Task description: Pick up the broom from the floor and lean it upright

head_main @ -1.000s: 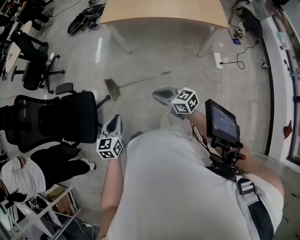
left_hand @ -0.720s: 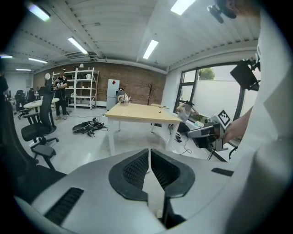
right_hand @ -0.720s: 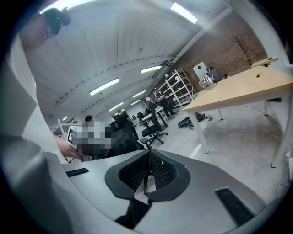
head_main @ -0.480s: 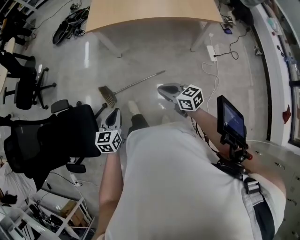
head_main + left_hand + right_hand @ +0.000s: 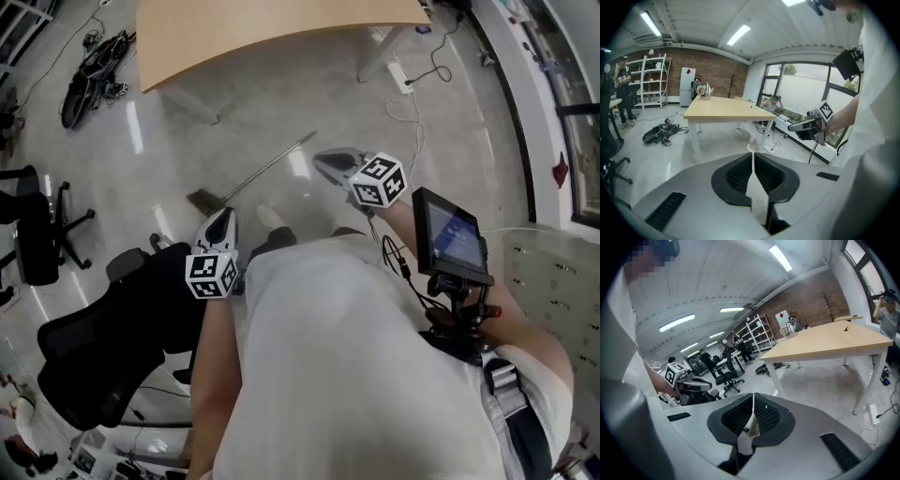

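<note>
Counted two black swivel chairs (image 5: 103, 347) crowding the left edge; glossy grey floor (image 5: 281, 103) open ahead. Noted left gripper (image 5: 220, 216) jaws pressed together, empty. Found one broom (image 5: 267, 167) flat on floor between the two grippers, thin handle slanting toward one wooden table (image 5: 262, 28). Noted right gripper (image 5: 321, 161) likewise closed, empty.

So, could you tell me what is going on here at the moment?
A person holds a gripper in each hand, facing a broom that lies flat on the floor near a table. The left gripper and right gripper are both shut and empty, apart from the broom. It has not been picked up yet.
</note>
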`<state>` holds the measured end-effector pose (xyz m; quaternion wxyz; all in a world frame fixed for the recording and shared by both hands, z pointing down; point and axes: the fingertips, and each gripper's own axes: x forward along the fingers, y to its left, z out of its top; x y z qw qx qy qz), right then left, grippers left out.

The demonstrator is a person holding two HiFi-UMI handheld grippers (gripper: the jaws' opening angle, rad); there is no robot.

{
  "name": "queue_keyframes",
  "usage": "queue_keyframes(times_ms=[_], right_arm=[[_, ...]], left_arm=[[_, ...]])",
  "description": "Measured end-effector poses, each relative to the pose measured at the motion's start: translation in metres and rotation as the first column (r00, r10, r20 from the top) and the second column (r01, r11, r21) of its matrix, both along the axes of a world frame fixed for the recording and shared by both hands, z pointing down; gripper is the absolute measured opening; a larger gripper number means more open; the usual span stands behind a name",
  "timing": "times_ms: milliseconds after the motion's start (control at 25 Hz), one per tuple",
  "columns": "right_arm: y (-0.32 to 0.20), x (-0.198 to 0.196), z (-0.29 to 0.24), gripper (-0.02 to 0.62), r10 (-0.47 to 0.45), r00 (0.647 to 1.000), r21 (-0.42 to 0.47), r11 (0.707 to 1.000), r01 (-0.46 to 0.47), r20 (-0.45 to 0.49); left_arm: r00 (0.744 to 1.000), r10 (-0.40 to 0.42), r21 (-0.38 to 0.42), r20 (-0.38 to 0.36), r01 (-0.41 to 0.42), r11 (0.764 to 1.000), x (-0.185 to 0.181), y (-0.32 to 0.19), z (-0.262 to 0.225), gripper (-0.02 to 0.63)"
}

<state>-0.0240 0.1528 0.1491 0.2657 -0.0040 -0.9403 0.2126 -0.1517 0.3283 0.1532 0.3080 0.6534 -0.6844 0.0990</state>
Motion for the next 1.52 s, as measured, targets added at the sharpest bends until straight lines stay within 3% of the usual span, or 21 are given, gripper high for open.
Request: queue_keyframes(times_ms=[160,360,480,640,800,1000,1080,1120,1240,1280,1360,1520], right_arm=[[-0.002,-0.023,0.017,0.023,0.065,0.997,0.028,0.998,-0.064,-0.038],[-0.003,-0.029,0.021,0.023,0.12,0.993,-0.032,0.992,-0.12,-0.015],[0.002,-0.025,0.023,0.023,0.121,0.992,-0.044,0.991,-0.123,-0.032],[0.002,-0.032,0.023,0.023,0.121,0.992,-0.042,0.992,-0.122,-0.025],[-0.002,-0.038,0.02,0.023,0.129,0.992,-0.056,0.99,-0.129,0.002],[-0.02,0.014,0.04,0.023,0.098,0.995,-0.038,0.994,-0.099,-0.026],[-0.035,0.033,0.073,0.023,0.114,0.993,-0.07,0.991,-0.117,-0.035],[-0.04,0.041,0.09,0.023,0.131,0.991,-0.091,0.987,-0.135,-0.04],[-0.047,0.063,0.131,0.023,0.168,0.983,-0.125,0.976,-0.176,-0.068],[-0.047,0.068,0.143,0.023,0.17,0.982,-0.126,0.976,-0.179,-0.08],[-0.048,0.073,0.168,0.023,0.167,0.982,-0.126,0.976,-0.178,-0.093],[-0.058,0.086,0.221,0.023,0.167,0.981,-0.148,0.972,-0.181,-0.102]], left_arm=[[0.994,0.095,-0.032,-0.045,-0.097,0.995,-0.036,-0.001,0.032,0.021],[0.988,0.147,-0.078,-0.051,-0.151,0.985,-0.041,-0.008,0.041,0.021],[0.978,0.2,-0.103,-0.065,-0.206,0.973,-0.027,-0.01,0.045,0.021],[0.937,0.345,-0.139,-0.063,-0.35,0.926,0.001,-0.018,0.048,0.021],[0.903,0.423,-0.152,-0.079,-0.43,0.89,0.023,-0.032,0.049,0.021],[0.875,0.462,-0.16,-0.147,-0.482,0.862,0.076,-0.066,0.084,0.021],[0.847,0.51,-0.21,-0.151,-0.531,0.821,0.089,-0.082,0.117,0.021],[0.822,0.553,-0.237,-0.139,-0.569,0.787,0.094,-0.088,0.133,0.021],[0.706,0.705,-0.291,-0.068,-0.69,0.663,0.108,-0.099,0.175,0.021],[0.676,0.735,-0.301,-0.056,-0.713,0.633,0.11,-0.103,0.189,0.021],[0.65,0.758,-0.321,-0.054,-0.73,0.603,0.111,-0.11,0.22,0.021],[0.653,0.754,-0.387,-0.078,-0.717,0.58,0.109,-0.126,0.286,0.021]])
